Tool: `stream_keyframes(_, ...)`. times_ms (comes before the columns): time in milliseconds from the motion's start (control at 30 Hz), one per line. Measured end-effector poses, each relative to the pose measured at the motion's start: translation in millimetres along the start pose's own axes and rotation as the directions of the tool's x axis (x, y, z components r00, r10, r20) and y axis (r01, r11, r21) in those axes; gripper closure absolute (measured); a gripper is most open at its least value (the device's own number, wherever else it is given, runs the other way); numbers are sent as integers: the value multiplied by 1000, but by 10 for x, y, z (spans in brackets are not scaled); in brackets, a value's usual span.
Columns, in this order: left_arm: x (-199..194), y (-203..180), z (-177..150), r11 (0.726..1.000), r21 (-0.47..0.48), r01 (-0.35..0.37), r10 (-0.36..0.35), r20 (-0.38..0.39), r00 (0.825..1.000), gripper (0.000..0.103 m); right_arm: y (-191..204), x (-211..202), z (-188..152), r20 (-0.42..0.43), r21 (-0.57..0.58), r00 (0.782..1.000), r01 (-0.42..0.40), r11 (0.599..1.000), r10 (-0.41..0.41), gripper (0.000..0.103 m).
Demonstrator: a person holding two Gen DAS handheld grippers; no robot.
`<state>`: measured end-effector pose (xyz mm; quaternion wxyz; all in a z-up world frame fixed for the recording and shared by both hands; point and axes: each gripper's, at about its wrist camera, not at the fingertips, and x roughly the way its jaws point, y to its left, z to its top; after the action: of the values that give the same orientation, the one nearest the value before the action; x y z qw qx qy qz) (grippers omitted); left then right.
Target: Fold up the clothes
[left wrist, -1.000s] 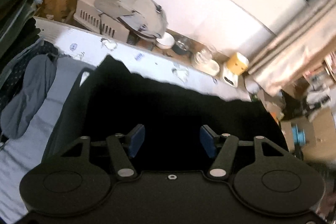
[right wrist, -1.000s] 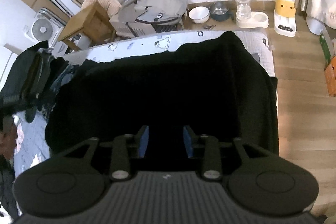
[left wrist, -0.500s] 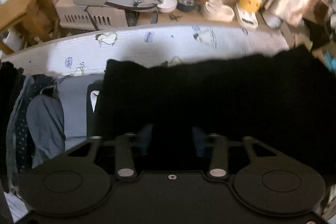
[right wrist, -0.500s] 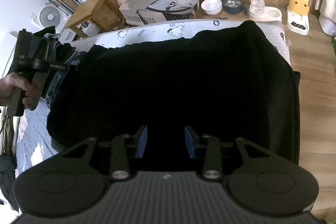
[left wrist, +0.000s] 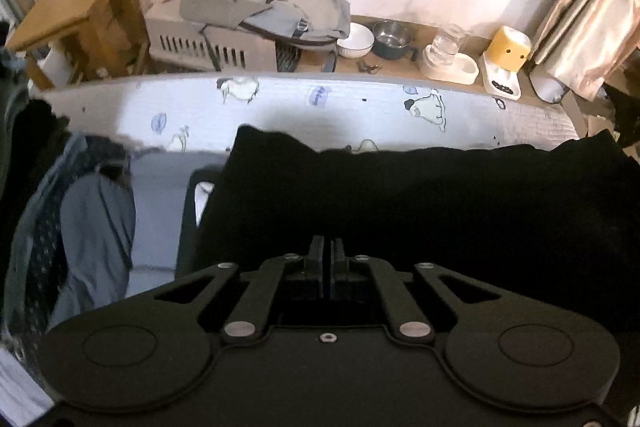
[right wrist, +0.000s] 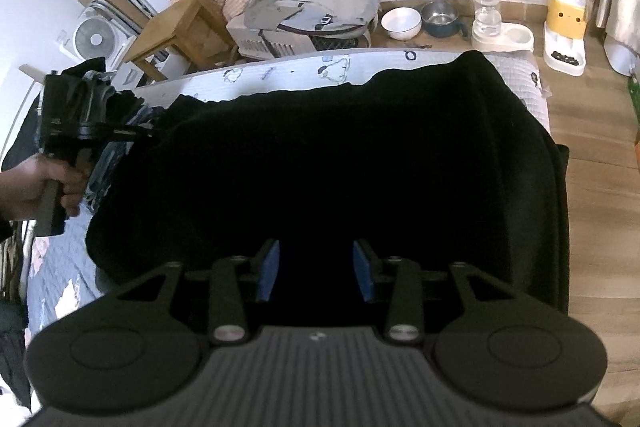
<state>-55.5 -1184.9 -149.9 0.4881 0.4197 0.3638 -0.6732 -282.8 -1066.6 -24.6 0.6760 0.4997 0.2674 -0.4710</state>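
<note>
Left claw (left wrist: pixel 327 247) grip point — lost against black garment (left wrist: pixel 440 211).

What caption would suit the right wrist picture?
Open right gripper over a black garment spread on the bed; a hand holds the left gripper.

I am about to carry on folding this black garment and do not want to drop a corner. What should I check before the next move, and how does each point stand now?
1. Left gripper closed: ok, fingers pressed together.
2. Left gripper actually pinching the black garment: cannot tell, black on black hides the cloth between the fingers.
3. Right gripper holding cloth: not ok, it is open, blue pads apart above the garment.
4. Garment lying on the bed: not ok, its right edge hangs over the side above the wooden floor.
5. Space to the left: not ok, other clothes lie beside the garment.
</note>
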Motion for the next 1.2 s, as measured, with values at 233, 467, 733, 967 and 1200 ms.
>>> stream_keyframes(233, -509, -25, 67, 998, -51, 40, -37, 49, 998, 45, 73, -59, 11, 12, 12, 1000, 1, 1000, -2, 57)
stream_keyframes(467, -1035, -251, 31, 995, -52, 81, -75, 106, 992, 7, 266, -171, 98, 48, 28, 999, -10, 1000, 9, 35)
stream_keyframes(733, -1677, -385, -193, 987, -86, 138, -122, 169, 978, 0, 533, -411, 125, 92, 26, 996, 2, 1000, -5, 11)
stream_keyframes(967, -2286, -352, -437, 982, -125, 140, -108, 232, 967, 0, 849, -677, 69, 114, 0, 993, 40, 999, -39, 9)
stream_keyframes(1200, -2905, -186, -780, 981, -151, 120, -68, 312, 948, 0, 1313, -889, -33, 110, -90, 982, 161, 983, -151, 9)
